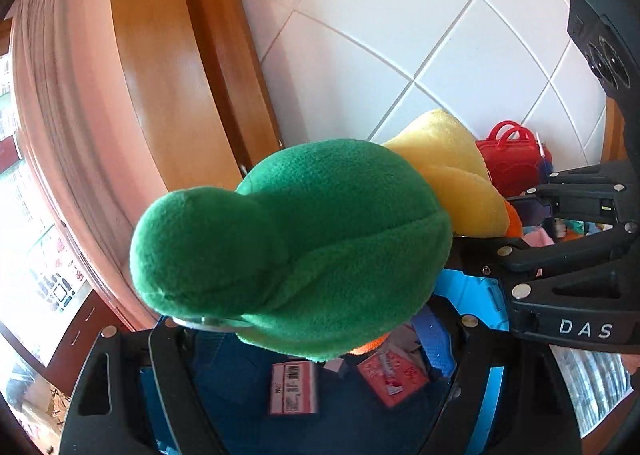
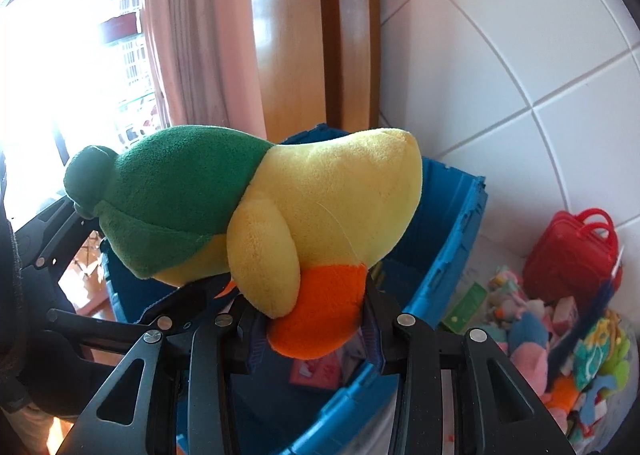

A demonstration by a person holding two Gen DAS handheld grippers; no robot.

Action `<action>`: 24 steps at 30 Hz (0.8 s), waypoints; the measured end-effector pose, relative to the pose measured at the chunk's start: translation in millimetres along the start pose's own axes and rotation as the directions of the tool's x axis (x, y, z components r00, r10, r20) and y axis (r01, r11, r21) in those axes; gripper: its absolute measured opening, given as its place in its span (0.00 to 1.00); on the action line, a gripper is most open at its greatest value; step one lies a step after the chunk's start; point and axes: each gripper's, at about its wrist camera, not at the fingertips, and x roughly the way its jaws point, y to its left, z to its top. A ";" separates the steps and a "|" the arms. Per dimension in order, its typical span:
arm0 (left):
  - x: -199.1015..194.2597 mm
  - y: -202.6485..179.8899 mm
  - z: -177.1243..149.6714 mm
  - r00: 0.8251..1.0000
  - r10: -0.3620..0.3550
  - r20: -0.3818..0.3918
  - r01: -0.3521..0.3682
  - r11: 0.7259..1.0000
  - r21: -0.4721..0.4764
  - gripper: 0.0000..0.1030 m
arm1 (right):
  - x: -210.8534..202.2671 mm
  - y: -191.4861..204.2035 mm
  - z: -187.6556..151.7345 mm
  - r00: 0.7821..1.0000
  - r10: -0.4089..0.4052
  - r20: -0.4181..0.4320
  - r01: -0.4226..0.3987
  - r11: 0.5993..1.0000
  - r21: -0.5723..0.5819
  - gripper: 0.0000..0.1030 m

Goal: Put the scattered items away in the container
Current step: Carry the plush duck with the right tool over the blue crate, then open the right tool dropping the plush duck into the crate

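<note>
Plush duck (image 2: 256, 211), green-headed and yellow-bodied, hangs over the blue container (image 2: 444, 239). Right gripper (image 2: 308, 319) pinches its orange foot, jaws fairly narrow. Left gripper (image 1: 316, 319) spreads wide around the green head. Scattered toys (image 2: 568, 335) lie at 3 o'clock.

Daylight from blown-out window (image 2: 60, 35) at left; strong fisheye warp, dark vignetted corners, slight motion blur.

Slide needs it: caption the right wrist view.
Both grippers carry a plush duck over the blue bin.
</note>
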 end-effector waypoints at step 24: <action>200.2 52.2 -71.1 0.693 -0.315 -0.648 0.369 0.928 -0.057 0.79 | 213.1 12.5 -34.4 0.869 0.003 -0.494 0.180 0.929 0.322 0.37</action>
